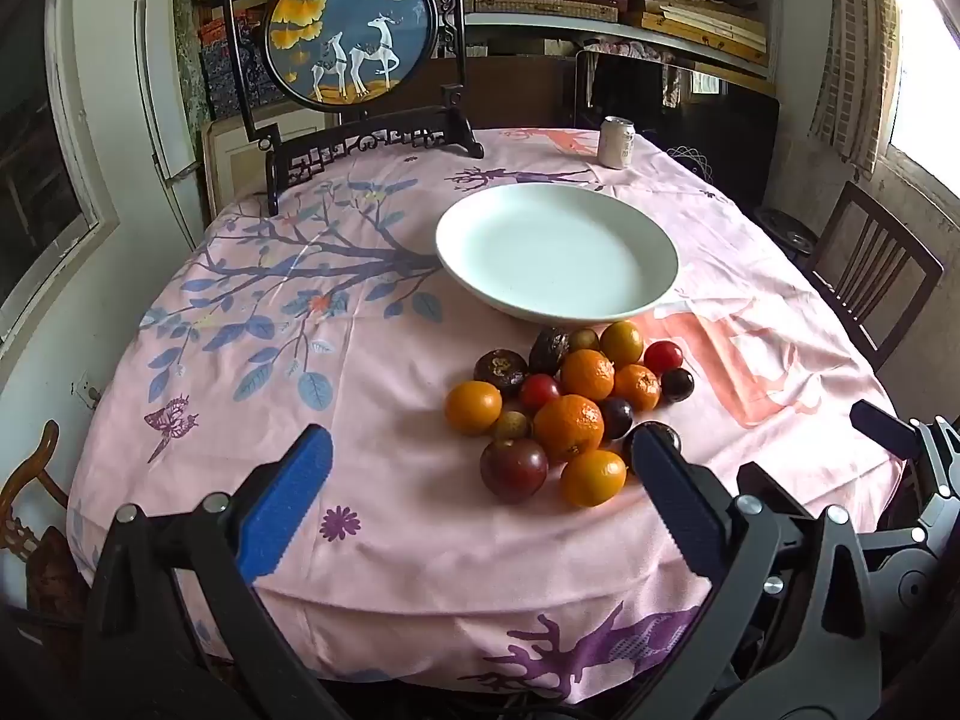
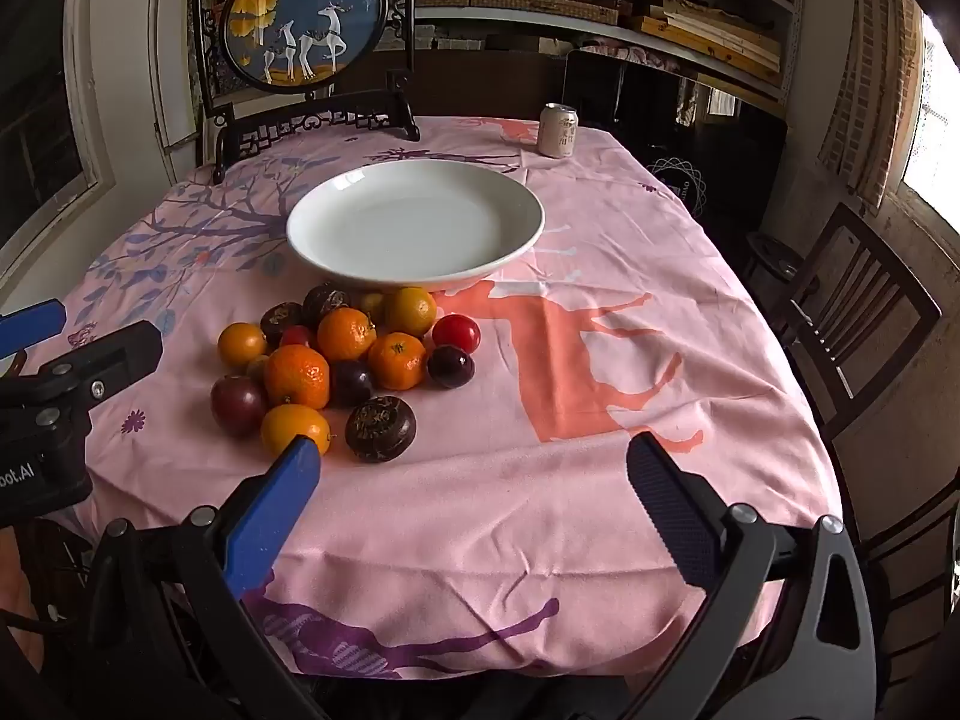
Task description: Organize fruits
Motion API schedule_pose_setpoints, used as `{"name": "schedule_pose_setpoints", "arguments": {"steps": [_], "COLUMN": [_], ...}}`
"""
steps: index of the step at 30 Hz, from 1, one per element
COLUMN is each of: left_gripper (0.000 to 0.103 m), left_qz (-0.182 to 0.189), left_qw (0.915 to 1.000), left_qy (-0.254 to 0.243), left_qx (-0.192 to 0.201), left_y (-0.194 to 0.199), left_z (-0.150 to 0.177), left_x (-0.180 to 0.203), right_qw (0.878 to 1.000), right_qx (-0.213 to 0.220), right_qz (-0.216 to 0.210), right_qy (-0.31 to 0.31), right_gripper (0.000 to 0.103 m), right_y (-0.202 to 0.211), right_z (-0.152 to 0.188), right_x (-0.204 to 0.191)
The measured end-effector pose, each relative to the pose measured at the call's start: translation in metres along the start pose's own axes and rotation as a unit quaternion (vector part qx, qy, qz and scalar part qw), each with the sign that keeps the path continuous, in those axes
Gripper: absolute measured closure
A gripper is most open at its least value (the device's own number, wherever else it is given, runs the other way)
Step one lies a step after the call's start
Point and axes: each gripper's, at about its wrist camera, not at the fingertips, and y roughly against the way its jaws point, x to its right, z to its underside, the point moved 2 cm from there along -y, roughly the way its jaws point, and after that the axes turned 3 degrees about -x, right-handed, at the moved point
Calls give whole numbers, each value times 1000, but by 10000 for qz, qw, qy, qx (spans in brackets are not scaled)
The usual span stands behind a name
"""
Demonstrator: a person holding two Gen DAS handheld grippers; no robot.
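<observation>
Two grippers are hanging at the near edge of the table: the left gripper (image 1: 480, 468) and the right gripper (image 2: 474, 474) are both gaping wide and holding nothing. No fruit is sitting where it seems to belong yet. Just beyond them, the fruit pile (image 1: 570, 402) is lying loose on the pink tablecloth (image 2: 600, 480), oranges, small red fruits and dark ones all mixed. Farther off, just beside the pile, the white plate (image 1: 654, 240) is standing bare. Judging by this, everything is waiting to be done.

One white plate (image 1: 558, 252), one can (image 1: 618, 142) — six orange citrus fruits (image 2: 297, 376) beside it.
</observation>
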Motion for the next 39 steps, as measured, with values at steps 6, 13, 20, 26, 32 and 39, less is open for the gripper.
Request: {"name": "schedule_pose_setpoints", "arguments": {"steps": [6,13,20,26,32,39], "left_gripper": [2,2,2,2,2,2], "left_qz": [-23,-12,-24,-25,-20,-18], "left_qw": [10000,10000,10000,10000,10000,10000], "left_qy": [-4,-14,-17,-21,-20,-21], "left_qx": [18,-19,-24,-26,-30,-40], "left_y": [1,-1,-2,-2,-2,-3], "left_z": [0,1,1,2,3,3], "left_x": [0,-1,0,3,3,6], "right_qw": [10000,10000,10000,10000,10000,10000], "right_qx": [-10,-14,-9,-11,-11,-29], "right_qz": [3,-1,-7,-12,-18,-33], "right_qy": [7,2,-2,-4,-9,14], "right_gripper": [1,1,1,1,1,1], "right_y": [0,0,0,0,0,0], "right_z": [1,2,2,2,2,3], "right_x": [0,0,-1,-1,-2,-2]}}
